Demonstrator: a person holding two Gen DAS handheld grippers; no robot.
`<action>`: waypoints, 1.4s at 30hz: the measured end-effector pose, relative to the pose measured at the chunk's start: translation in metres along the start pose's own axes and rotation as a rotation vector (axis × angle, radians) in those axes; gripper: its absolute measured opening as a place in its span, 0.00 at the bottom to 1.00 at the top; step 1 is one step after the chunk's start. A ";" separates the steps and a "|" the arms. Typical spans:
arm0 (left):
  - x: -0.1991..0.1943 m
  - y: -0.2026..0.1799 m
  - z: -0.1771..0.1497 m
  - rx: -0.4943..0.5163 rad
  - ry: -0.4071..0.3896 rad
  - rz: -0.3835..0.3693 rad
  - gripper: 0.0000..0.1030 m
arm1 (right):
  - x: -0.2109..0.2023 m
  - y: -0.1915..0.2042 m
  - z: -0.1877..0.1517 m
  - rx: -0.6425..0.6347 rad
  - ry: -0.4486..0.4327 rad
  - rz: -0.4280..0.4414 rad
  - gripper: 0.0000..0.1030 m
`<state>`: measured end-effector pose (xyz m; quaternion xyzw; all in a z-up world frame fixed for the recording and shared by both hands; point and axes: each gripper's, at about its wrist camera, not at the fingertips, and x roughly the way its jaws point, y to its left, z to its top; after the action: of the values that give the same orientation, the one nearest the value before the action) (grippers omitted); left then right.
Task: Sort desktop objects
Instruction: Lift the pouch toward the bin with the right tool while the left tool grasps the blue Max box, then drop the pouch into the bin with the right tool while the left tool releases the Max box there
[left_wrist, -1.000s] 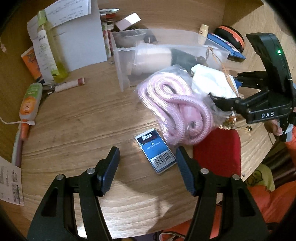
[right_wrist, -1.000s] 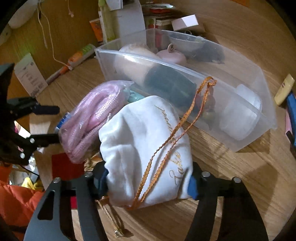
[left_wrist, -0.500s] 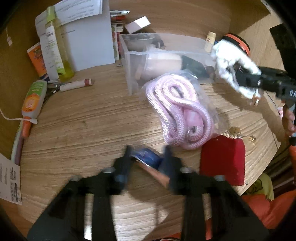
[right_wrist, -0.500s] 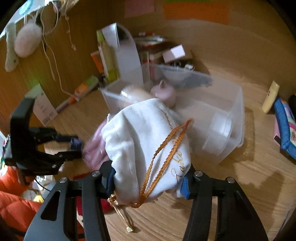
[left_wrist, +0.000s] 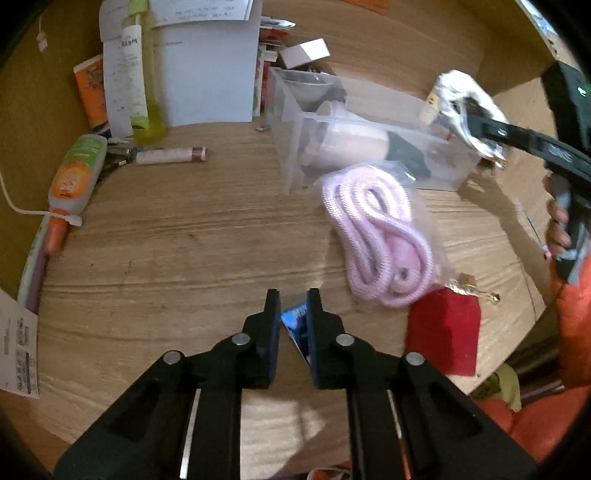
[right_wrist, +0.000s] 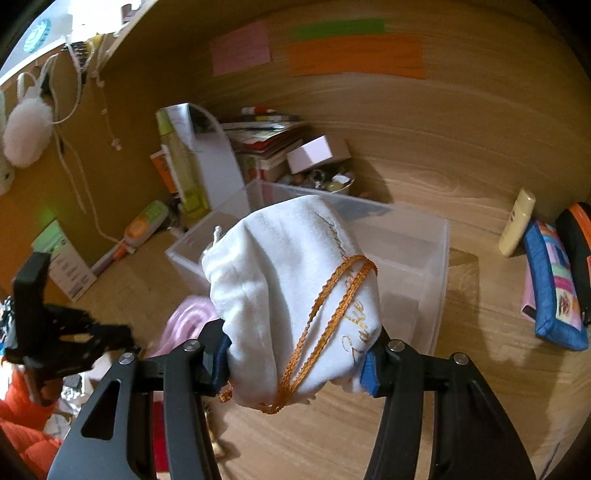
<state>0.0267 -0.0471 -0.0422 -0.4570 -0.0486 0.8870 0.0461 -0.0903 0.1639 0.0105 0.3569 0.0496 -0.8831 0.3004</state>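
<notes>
Aloft, right tool (right_wrist: 297, 360) clamps white pouch (right_wrist: 295, 295), upright; left tool (left_wrist: 291, 306) pinches blue box (left_wrist: 295, 325).

The desk (left_wrist: 184, 240) at frame centre is matt wood-grain. The bin (left_wrist: 369, 147), upper right, is clear smooth plastic. Below it the pink rope (left_wrist: 376, 236) looks braided, under a glossy film bag. The white pouch (right_wrist: 295, 295), centre of the right wrist view, is soft velvety cloth with a woven gold cord (right_wrist: 325, 314). The right gripper (right_wrist: 297, 360) and left gripper (left_wrist: 291, 328) are matt black plastic with shiny metal rivets.
</notes>
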 end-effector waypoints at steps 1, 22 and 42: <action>-0.002 -0.002 -0.001 0.011 -0.004 0.021 0.30 | 0.002 -0.002 0.001 0.003 0.003 -0.002 0.49; 0.008 -0.002 -0.010 -0.050 -0.027 0.161 0.26 | 0.087 -0.044 0.045 0.073 0.103 -0.073 0.49; -0.010 0.001 0.093 -0.038 -0.216 0.025 0.26 | 0.098 -0.030 0.033 0.016 0.257 -0.101 0.55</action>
<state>-0.0430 -0.0537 0.0193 -0.3602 -0.0643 0.9304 0.0207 -0.1826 0.1300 -0.0333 0.4666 0.0986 -0.8445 0.2437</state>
